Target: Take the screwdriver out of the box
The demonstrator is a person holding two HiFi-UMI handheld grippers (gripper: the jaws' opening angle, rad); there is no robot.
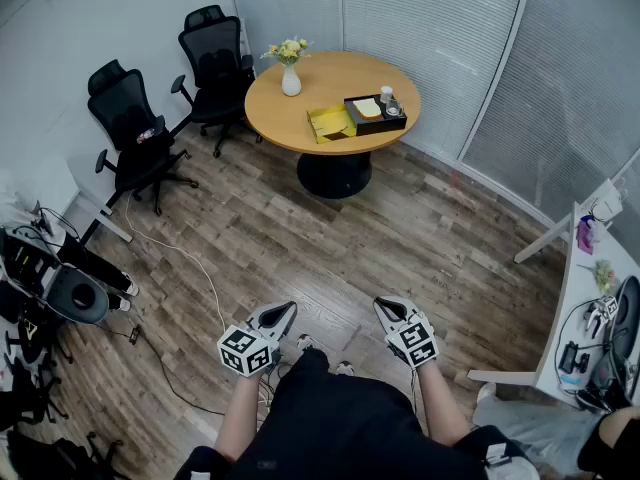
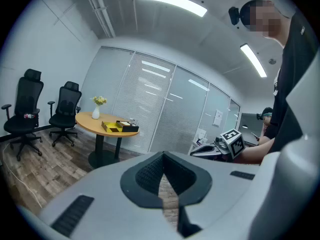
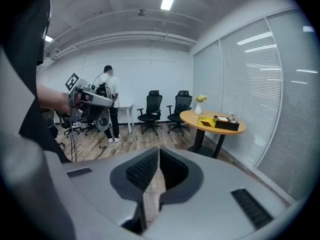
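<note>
A black box and a yellow tray lie on the round wooden table far ahead; no screwdriver shows at this distance. My left gripper and right gripper are held close to the body over the wood floor, well short of the table. Both are shut with nothing between their jaws. The left gripper view has the box small at the left, past the left gripper. From the right gripper, the box sits at the right.
A white vase of flowers stands on the table. Two black office chairs are at the left. Cables and equipment lie along the left wall, a white desk stands at the right. Another person stands far off.
</note>
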